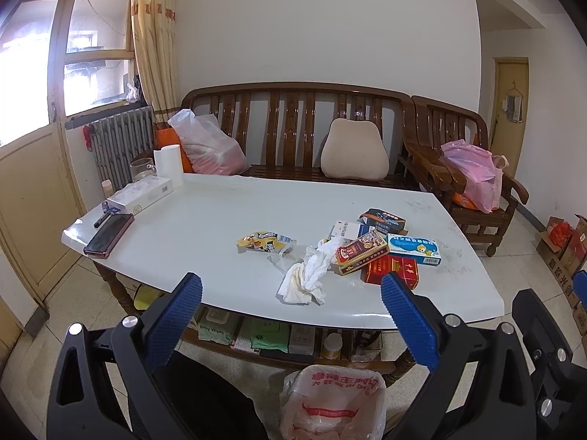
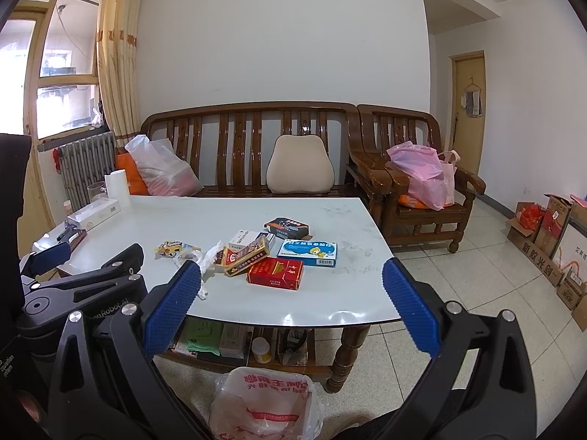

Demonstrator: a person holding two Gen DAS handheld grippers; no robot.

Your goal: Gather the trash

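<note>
Beyond the spread left gripper [image 1: 291, 286] lies crumpled tissue [image 1: 306, 278].

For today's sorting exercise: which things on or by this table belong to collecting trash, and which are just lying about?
Belongs to the job:
crumpled white tissue
yellow snack wrapper
red cigarette carton
white plastic bag-lined bin

Just lying about:
dark red-edged phone
white paper roll
clear glass mug

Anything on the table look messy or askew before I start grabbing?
Yes: a crumpled tissue lies beside a heap of boxes, with the brown box tilted atop the red box. A snack wrapper lies apart, left.
</note>
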